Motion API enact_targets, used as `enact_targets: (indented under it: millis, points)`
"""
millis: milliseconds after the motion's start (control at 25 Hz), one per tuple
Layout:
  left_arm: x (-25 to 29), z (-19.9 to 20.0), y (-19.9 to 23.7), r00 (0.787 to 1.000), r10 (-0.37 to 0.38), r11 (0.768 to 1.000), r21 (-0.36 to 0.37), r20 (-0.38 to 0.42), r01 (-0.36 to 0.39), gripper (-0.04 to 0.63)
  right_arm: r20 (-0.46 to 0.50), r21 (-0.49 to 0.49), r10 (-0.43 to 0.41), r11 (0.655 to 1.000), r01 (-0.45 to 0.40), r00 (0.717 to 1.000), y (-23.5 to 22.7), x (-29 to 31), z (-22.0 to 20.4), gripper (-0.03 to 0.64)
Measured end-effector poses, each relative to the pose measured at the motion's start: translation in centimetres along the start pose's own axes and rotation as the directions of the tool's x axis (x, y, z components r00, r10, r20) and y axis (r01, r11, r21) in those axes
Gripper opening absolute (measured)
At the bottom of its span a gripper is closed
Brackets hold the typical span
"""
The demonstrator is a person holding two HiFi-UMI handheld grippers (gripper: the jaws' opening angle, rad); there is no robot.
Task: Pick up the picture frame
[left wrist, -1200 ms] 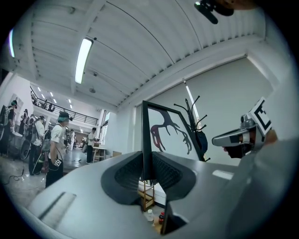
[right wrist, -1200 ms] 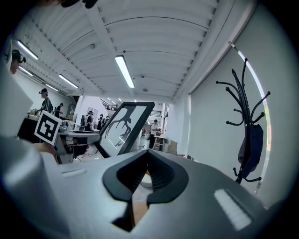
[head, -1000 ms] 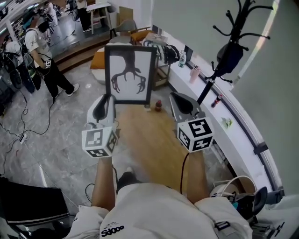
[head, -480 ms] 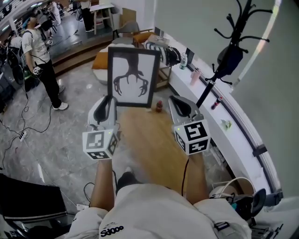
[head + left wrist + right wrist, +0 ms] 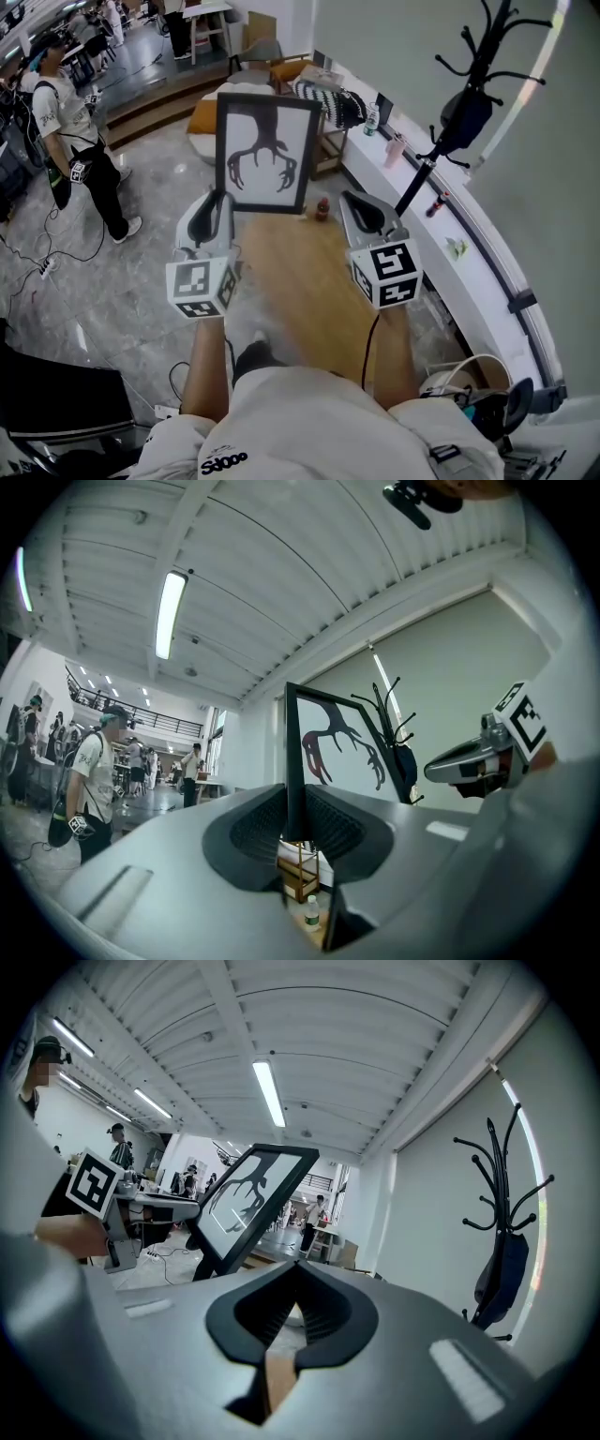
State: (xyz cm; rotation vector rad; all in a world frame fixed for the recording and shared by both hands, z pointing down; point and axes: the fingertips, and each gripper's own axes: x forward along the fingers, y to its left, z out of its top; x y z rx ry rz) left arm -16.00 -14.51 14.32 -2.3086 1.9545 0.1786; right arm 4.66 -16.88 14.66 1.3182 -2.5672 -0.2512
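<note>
1. Far left: a person (image 5: 66, 112) in a white shirt, standing on the grey floor (image 5: 141, 272), well apart from the work.
2. Left gripper (image 5: 214, 211): raised in front of the body, roughly level, jaws drawn narrow and clamped on the left edge of the picture frame (image 5: 265, 155), low down near its bottom corner. Seen from the left gripper view, that dark edge running straight up between the two ribbed pads, pressed from both sides.
3. Picture frame: lifted clear of the wooden surface (image 5: 309, 281), hanging above its far end, upright with a slight lean. Black border, white sheet, dark antler-shaped print. Held by the left jaws alone.
4. Just below the frame's lower right corner: a small dark bottle (image 5: 322, 208) standing on the far end of the surface, apart from the frame.
5. Right gripper (image 5: 356, 204): level with the left one, to the right of the frame and not touching it. In the right gripper view, jaws brought together at their tips, nothing between them, only the surface showing through the gap lower down.
6. Far right: a black coat rack (image 5: 464, 103) with a dark bag on it, beside a white ledge (image 5: 478, 244) along the wall.
</note>
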Motion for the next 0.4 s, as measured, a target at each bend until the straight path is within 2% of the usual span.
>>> enact_targets:
  millis: [160,400]
  points:
    - [0.06,-0.6,0.34,1.0,0.002,1.0,0.006,-0.028,-0.002,0.075,-0.008,-0.004,0.004,1.0,-0.004,1.0,0.28,0.46,-0.05,0.002]
    - [0.17,-0.97,0.98,1.0,-0.004,1.0,0.005,-0.029,0.004,0.075,-0.007,0.008,0.001,1.0,-0.001,1.0,0.49,1.08,-0.32,0.002]
